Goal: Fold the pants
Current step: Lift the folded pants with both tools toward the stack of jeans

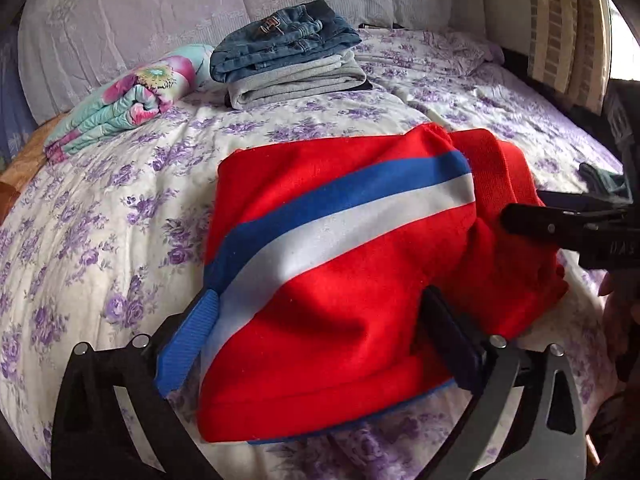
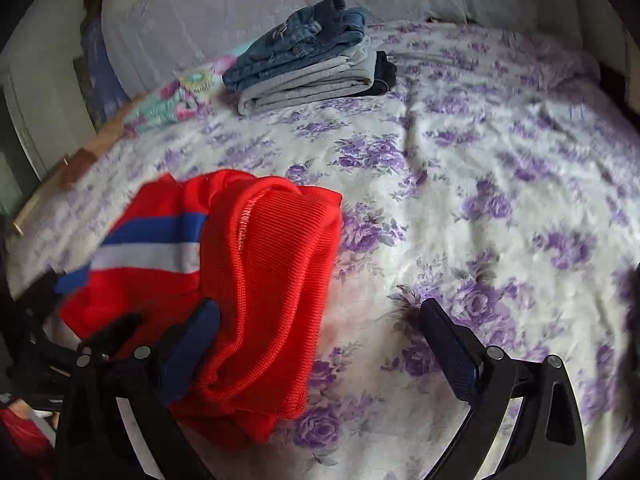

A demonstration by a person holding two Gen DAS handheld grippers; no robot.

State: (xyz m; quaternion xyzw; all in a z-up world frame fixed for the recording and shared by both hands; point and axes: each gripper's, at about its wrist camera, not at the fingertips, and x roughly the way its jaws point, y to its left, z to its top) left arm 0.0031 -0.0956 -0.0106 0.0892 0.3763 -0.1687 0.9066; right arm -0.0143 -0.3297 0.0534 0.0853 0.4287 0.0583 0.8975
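Red knit pants (image 1: 340,280) with a blue and white stripe, folded into a soft bundle on the purple-flowered bedspread (image 1: 100,240). Left gripper (image 1: 320,320) jaws spread wide, straddling the bundle, not pinching it. Right gripper (image 2: 320,328) jaws wide, empty; ribbed waistband beside its left finger.

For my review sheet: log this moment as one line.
folded red pants with blue-white stripe on floral bedspread | left gripper open, astride | right gripper open
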